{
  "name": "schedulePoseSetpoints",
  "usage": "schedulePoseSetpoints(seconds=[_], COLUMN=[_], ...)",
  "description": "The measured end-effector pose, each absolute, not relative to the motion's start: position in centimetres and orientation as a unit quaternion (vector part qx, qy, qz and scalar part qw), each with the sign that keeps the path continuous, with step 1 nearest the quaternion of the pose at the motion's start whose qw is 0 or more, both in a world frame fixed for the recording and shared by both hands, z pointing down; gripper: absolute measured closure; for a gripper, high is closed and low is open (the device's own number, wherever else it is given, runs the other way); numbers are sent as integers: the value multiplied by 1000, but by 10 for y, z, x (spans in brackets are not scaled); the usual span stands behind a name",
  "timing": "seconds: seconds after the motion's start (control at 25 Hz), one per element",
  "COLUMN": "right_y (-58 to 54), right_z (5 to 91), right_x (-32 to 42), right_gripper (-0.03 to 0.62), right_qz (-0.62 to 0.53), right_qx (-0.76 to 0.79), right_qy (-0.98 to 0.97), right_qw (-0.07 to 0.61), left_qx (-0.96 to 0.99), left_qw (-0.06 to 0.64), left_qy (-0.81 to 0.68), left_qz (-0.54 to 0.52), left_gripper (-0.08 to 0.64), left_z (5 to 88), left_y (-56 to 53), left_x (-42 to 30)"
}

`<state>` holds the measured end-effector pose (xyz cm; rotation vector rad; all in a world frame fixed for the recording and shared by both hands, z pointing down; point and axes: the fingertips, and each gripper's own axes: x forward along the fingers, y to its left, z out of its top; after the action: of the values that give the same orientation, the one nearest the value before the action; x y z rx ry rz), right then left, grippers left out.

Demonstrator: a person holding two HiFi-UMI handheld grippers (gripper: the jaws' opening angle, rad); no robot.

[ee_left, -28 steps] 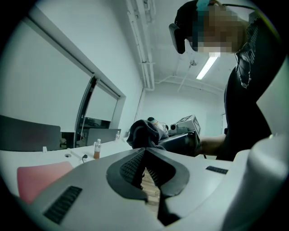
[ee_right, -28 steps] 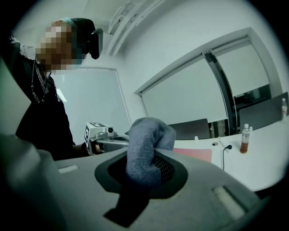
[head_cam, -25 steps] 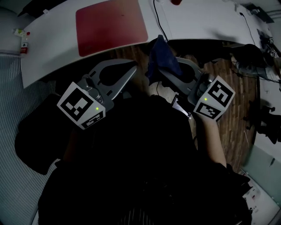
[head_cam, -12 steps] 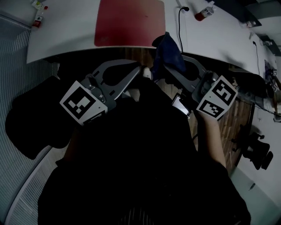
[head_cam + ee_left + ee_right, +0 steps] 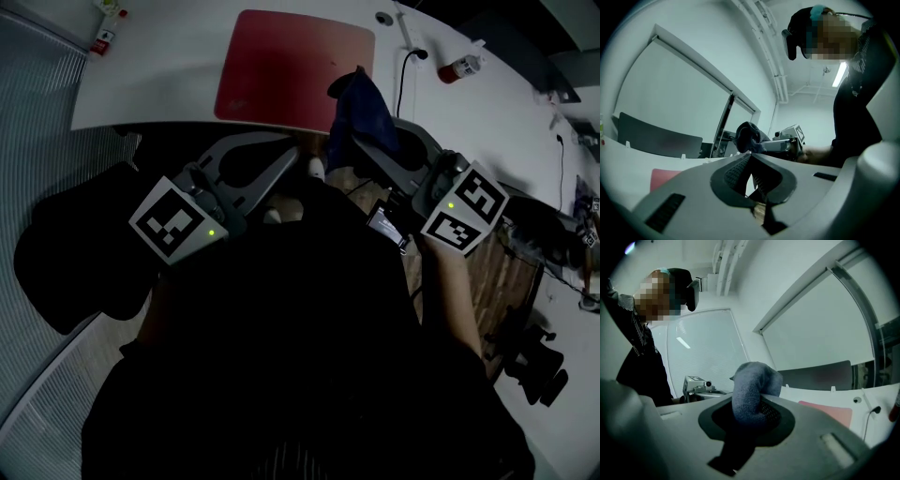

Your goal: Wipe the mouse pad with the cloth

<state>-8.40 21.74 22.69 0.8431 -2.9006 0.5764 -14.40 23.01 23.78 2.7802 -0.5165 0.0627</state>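
Note:
The red mouse pad lies flat on the white table, near its front edge. My right gripper is shut on a dark blue cloth, which bunches up above its jaws just in front of the pad's right corner. In the right gripper view the cloth stands up out of the right gripper, with the pad beyond it. My left gripper is shut with nothing in it, close beside the right one and below the table's edge. In the left gripper view the left gripper faces the cloth.
A red-and-white bottle and a black cable with a plug lie on the table to the right of the pad. A small red-capped item sits at the far left. A black seat stands at my left, over wooden floor.
The table and mouse pad have shifted right and lower in the head view. Both grippers keep the same pose, the right one holding the cloth throughout.

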Motion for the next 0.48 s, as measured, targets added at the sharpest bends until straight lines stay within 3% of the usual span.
schedulePoseSetpoints(seconds=[0.48], right_y=[117], right_z=[216], right_x=[-27], right_gripper=[514], right_qz=[203], right_qx=[227], right_qy=[-952], right_qw=[14], left_qx=[961], left_qw=[164], left_qy=[-223], left_qz=[24], left_gripper=[552], left_z=[224], left_y=[137], left_x=[-87])
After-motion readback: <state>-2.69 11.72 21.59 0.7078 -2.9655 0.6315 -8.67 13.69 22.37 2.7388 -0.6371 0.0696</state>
